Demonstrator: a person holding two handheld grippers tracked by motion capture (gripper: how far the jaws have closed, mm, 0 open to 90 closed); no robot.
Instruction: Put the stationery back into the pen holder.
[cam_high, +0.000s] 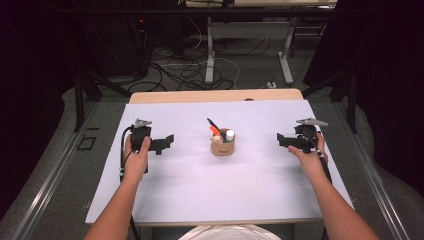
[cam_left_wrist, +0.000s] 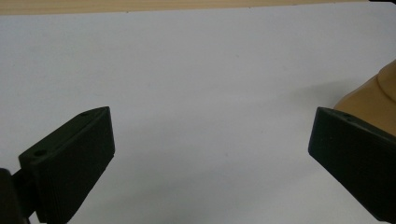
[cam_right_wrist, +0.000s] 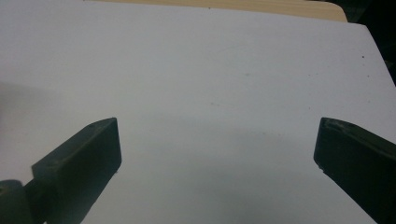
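A small tan cup (cam_high: 222, 146) stands in the middle of the white sheet (cam_high: 200, 190) that covers the table. It holds a black and orange pen (cam_high: 213, 127) and a white-capped marker (cam_high: 229, 134). My left gripper (cam_high: 164, 143) rests on the sheet left of the cup, pointing toward it, and my right gripper (cam_high: 283, 140) mirrors it from the right. In the left gripper view the left gripper (cam_left_wrist: 211, 116) is open with bare sheet between the jaws, and the cup (cam_left_wrist: 373, 95) shows at the right edge. The right gripper (cam_right_wrist: 218, 123) is open over bare sheet.
A strip of wooden tabletop (cam_high: 215, 96) shows beyond the sheet's far edge. On the floor behind lie tangled cables (cam_high: 190, 70) and the legs of another desk (cam_high: 210, 55). Dark stands flank the table on both sides.
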